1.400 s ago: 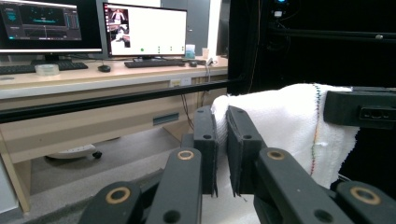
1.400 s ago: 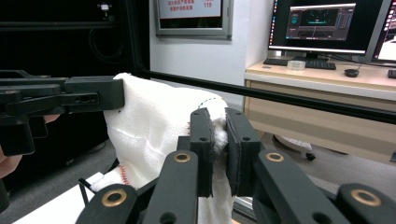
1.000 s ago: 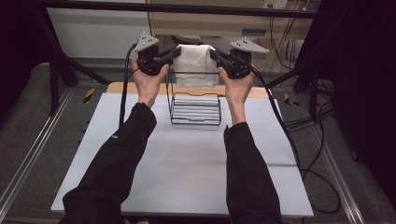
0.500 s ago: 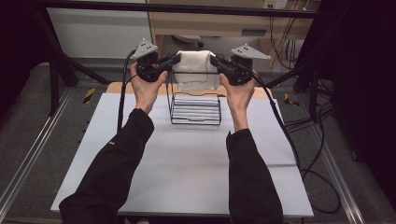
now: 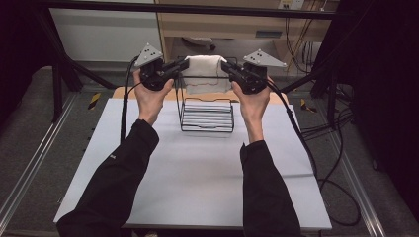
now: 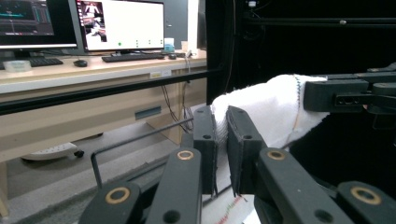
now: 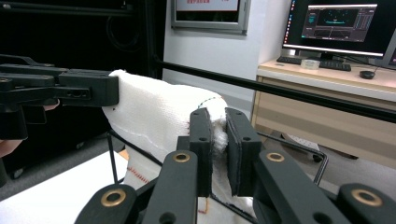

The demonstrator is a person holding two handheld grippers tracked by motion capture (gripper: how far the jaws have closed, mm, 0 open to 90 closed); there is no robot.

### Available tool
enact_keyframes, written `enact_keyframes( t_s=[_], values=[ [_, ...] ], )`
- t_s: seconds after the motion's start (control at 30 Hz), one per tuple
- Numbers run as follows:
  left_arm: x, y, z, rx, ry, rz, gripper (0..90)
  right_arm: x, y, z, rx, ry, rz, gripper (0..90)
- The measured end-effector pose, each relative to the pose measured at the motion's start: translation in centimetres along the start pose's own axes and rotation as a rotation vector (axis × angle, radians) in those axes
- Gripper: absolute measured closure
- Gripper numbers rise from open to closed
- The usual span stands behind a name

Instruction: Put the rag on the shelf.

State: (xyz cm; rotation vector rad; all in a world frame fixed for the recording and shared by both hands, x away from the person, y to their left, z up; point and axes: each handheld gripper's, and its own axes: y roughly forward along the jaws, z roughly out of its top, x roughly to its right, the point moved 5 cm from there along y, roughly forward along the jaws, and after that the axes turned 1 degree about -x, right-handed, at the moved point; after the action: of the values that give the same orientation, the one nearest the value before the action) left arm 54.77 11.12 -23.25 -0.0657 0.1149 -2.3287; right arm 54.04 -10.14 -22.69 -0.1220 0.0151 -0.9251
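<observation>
- Left gripper (image 5: 185, 63) and right gripper (image 5: 225, 65): each clamped on a top corner of the white towel (image 5: 202, 74), as before.
- Towel held stretched above the wire basket (image 5: 206, 114) on the surface (image 5: 197, 168).
- Since earlier frame: hands slightly higher; grips unchanged.

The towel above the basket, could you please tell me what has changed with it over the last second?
Nothing visibly changed. The towel hangs stretched between the left tool and the right tool, each shut on a top corner, above the wire basket on the table.
</observation>
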Motion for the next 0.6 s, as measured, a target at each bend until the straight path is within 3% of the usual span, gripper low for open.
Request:
enact_keyframes(
  t_s=[0.33, 0.6],
  values=[
    [0.9, -1.0, -0.9, -0.064, -0.019, -0.020, 80.2, -0.7, -1.0, -1.3, -0.018, 0.009, 0.034, 82.2],
    [1.7, -1.7, -1.8, -0.102, -0.001, -0.027, 79.7, -1.2, -1.8, -2.7, -0.026, 0.007, 0.065, 82.2]
  ],
)
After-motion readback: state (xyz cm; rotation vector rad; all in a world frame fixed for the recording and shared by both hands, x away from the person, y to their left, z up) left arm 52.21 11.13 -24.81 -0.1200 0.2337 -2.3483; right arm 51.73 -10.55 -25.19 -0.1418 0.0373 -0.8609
